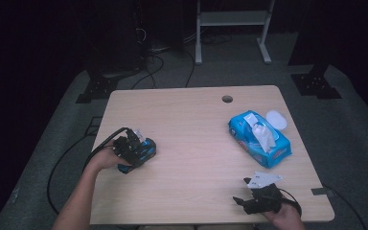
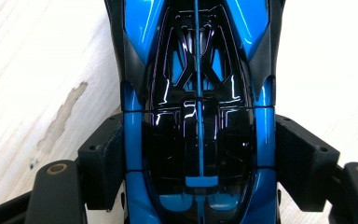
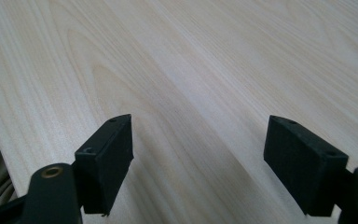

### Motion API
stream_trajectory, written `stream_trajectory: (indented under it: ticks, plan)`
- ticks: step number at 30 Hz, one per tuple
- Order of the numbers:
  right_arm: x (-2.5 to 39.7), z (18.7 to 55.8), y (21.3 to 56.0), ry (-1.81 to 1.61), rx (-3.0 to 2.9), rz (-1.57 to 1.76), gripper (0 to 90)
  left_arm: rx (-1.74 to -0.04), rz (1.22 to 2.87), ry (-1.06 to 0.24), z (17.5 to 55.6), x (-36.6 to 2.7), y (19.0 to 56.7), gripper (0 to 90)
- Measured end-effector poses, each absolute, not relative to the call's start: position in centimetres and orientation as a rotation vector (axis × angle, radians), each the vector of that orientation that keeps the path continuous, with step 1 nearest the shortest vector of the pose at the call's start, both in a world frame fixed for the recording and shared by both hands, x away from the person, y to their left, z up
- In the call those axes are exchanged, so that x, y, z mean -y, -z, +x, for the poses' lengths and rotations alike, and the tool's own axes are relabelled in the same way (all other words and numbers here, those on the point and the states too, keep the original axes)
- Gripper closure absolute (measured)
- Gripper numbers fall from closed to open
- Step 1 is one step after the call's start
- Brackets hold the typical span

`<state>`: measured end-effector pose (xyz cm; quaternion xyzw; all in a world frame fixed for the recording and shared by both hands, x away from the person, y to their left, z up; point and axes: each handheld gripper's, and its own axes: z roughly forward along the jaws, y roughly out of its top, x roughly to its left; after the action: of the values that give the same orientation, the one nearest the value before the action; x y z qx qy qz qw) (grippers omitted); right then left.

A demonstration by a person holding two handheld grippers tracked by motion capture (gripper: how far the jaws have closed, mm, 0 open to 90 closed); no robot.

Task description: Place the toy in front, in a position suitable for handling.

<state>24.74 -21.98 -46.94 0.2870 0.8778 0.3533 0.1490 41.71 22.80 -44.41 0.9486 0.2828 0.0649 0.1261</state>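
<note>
Left gripper (image 2: 199,154): jaws pressed against both flanks of blue toy car (image 2: 198,93), pads at mid-body, car nose pointing to top of left gripper view. Grasp looks done; judged next: lift or carry (destination unclear).

High view: car (image 1: 143,148) sits left of centre on table (image 1: 196,143), left gripper (image 1: 130,146) on it; lifted or resting, cannot tell.

Right gripper (image 3: 198,158): jaws spread wide, nothing between, bare wood beneath. High view puts it (image 1: 256,194) lower right, idle.

Wet wipes pack (image 1: 258,138) right of centre, well apart from both grippers, untouched.

toy car (image 2: 199,112) — nose, tail cropped
</note>
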Motion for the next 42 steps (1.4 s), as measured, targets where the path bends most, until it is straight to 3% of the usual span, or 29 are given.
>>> stream_trajectory:
  ticks: [13, 28, 42]
  plan:
    - [22.0, 24.8, 46.9, -1.019, -2.51, 0.84, 22.9, -0.787, 2.706, -0.234, 41.1, -22.0, 41.9, 26.0]
    - [22.8, 24.9, 46.5, -1.037, -2.471, 0.871, 22.9, -0.429, 2.676, -0.188, 39.2, -10.8, 40.3, 26.0]
    - [22.9, 24.8, 46.5, -1.041, -2.466, 0.878, 22.9, -0.301, 2.745, -0.076, 38.2, -4.4, 43.0, 26.0]
